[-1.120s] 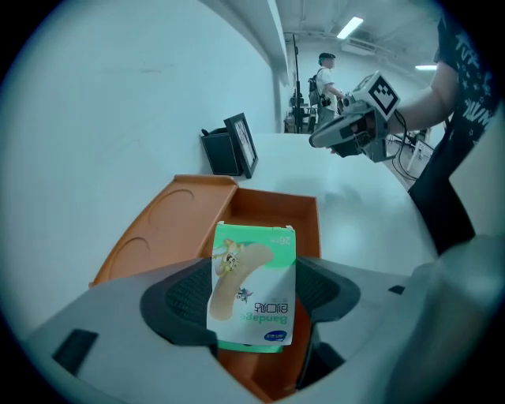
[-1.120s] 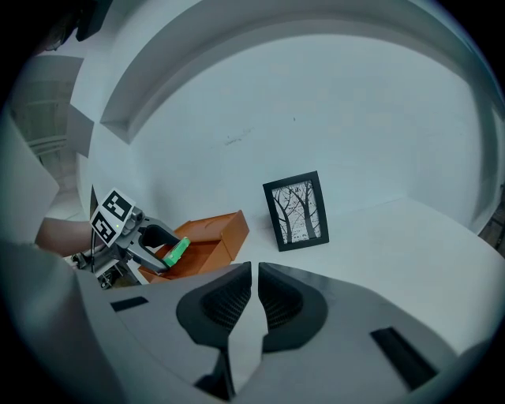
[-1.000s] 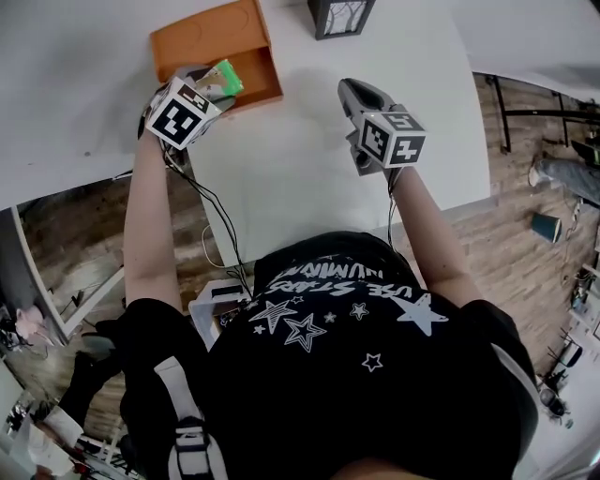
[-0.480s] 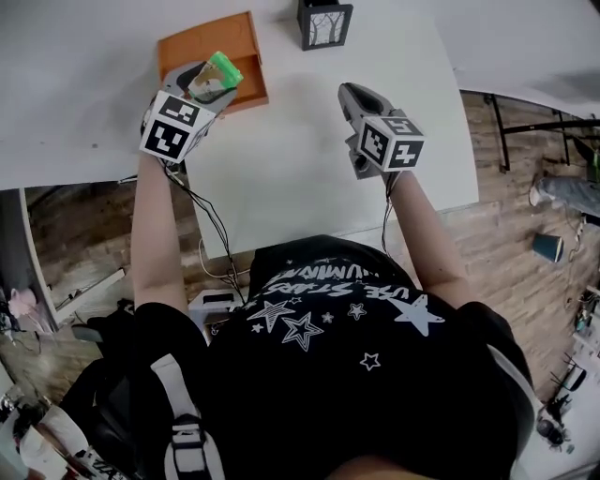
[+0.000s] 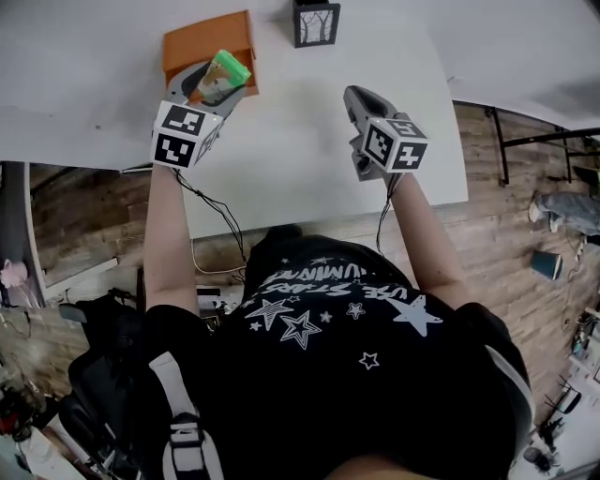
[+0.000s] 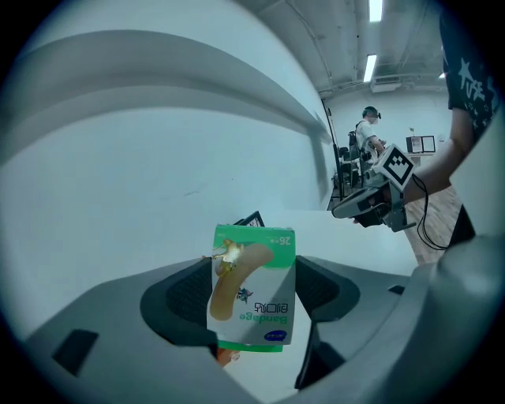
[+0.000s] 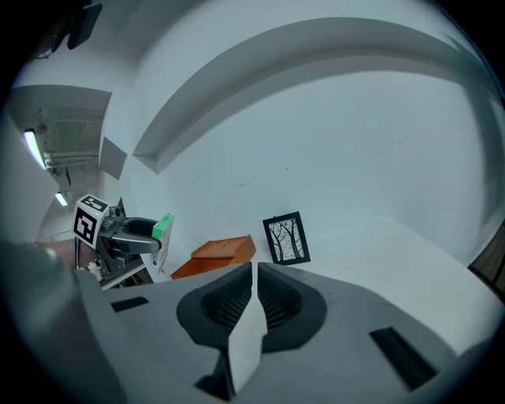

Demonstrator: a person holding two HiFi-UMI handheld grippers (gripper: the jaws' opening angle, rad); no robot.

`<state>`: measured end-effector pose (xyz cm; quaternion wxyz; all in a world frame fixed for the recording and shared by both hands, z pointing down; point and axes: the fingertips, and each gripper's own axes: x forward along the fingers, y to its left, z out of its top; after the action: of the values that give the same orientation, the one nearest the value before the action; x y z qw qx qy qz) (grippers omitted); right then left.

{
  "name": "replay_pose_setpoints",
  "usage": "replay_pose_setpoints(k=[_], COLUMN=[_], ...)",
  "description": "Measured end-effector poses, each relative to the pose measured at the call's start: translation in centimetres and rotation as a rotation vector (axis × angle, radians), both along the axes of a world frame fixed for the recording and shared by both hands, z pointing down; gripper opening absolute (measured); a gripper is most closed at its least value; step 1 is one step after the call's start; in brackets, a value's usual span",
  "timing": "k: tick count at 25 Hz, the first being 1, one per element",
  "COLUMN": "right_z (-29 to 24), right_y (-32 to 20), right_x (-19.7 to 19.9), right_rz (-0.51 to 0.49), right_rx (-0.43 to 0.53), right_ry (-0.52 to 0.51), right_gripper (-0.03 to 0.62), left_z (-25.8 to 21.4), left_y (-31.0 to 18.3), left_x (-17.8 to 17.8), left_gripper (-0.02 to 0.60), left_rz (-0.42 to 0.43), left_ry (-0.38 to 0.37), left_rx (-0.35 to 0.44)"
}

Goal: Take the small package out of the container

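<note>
The left gripper (image 5: 217, 86) has its jaws clamped on a small bandage box (image 6: 254, 284), green and white, pads pressing both flat sides. The box stands up out of the jaws, its green end furthest from the hand, printed face towards the gripper's camera. It hangs in the air above the near edge of the orange container (image 5: 202, 45), clear of its walls; the right gripper view shows it lifted off to one side of that open tray. The container sits on the white table (image 5: 300, 141), with a small black picture frame of bare trees (image 5: 315, 21) just beside it. The right gripper (image 7: 254, 272) hovers over the table well apart from the left, jaws pressed together, gripping nothing.
</note>
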<state>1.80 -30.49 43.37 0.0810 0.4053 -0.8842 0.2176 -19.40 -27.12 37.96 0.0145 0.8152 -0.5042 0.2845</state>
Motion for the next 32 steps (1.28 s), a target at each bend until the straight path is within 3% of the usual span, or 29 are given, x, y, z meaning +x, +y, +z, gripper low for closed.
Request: replay_pose_setpoints(k=[18, 32], right_z=[-2.0, -1.2], right_y=[9.9, 17.8], right_x=[7.3, 10.4], right_rz=[-0.058, -0.122], right_rx=[0.079, 0.101], right_ry=[0.009, 0.045], right_gripper=[0.051, 0.051], left_z=[-0.4, 0.9], left_y=[14.2, 23.3], left_x=[7.7, 10.3], left_gripper=[0.348, 0.348], left_rz=[-0.159, -0.249], left_ry=[0.124, 0.232], left_rx=[0.079, 0.088])
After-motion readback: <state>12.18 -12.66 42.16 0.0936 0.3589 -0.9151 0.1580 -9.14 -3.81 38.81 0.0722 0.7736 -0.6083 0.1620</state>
